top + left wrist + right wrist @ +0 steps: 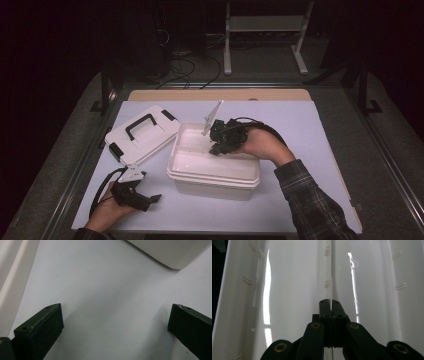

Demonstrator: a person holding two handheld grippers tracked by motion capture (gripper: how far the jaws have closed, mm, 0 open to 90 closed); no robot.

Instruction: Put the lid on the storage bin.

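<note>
A white plastic box stands open in the middle of the table. My right gripper reaches down into it from the right. In the right gripper view its jaws are shut on a thin clear divider, seen edge-on and running up the middle of the box's glossy inside. The box's white lid, with a black handle, lies flat to the left. My left gripper rests low near the front left, jaws wide apart over bare mat with nothing between them.
A pale mat covers the tabletop, with a wooden strip along the far edge. One corner of the box shows ahead of the left gripper. Dark floor, cables and a white frame lie beyond the table.
</note>
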